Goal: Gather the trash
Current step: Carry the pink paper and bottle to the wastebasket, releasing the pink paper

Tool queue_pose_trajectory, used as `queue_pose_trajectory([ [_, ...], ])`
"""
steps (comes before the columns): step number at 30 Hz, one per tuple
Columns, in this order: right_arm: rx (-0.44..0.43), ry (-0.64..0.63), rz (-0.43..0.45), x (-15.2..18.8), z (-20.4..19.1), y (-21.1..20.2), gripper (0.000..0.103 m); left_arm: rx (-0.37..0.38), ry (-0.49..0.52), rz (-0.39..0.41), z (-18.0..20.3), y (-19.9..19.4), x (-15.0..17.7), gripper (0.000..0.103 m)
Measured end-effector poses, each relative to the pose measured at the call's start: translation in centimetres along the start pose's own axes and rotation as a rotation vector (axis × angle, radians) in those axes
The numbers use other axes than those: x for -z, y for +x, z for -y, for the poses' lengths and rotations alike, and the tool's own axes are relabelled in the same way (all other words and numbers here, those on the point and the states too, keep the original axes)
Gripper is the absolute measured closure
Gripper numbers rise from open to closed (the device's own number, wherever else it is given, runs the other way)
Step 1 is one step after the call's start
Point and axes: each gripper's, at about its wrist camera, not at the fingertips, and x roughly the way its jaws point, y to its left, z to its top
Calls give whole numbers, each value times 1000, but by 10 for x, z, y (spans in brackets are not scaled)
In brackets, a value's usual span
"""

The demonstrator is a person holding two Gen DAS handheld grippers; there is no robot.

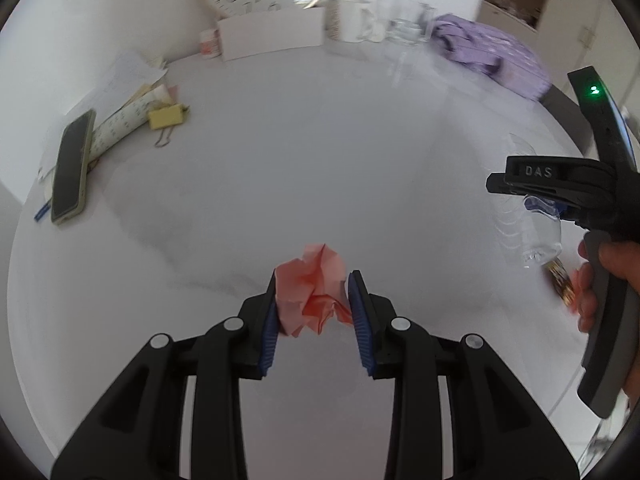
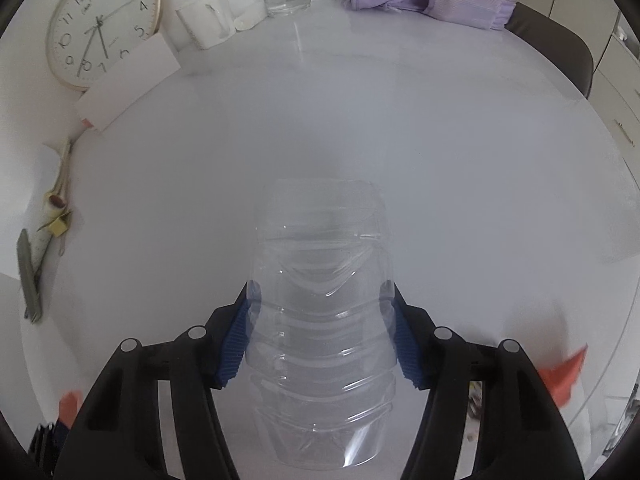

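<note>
Both your wrist cams look steeply down past the jaws, close over the same white table [image 1: 320,140]; wall clock [image 2: 102,24] beyond in both.

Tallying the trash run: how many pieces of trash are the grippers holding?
2. A crumpled pink paper sits in the left gripper; a clear plastic bottle sits in the right gripper. More trash may lie out of view.

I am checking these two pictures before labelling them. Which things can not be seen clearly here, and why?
- Left wrist view: the mug and drinking glass at the far edge are smeared by motion blur.
- Left wrist view: the plastic bottle is partly hidden behind the right gripper.
- Right wrist view: the orange scrap is blurred and cut by the gripper finger; its kind is unclear.
- Both views: no trash bin appears.
</note>
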Motion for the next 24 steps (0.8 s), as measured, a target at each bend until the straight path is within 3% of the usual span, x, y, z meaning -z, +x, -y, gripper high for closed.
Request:
queue_pose_trajectory([
  [7, -25, 34, 65, 74, 48, -91, 40, 92, 167, 12, 54, -53, 29, 71],
  [10, 1, 53, 83, 130, 83, -138, 40, 144, 248, -5, 88, -77, 51, 71],
  [20, 74, 208, 46, 337, 216, -231, 40, 318, 527, -58, 231, -149, 174, 71],
  [24, 86, 299, 36, 401, 268, -252, 40, 385, 618, -95, 286, -169, 227, 71],
])
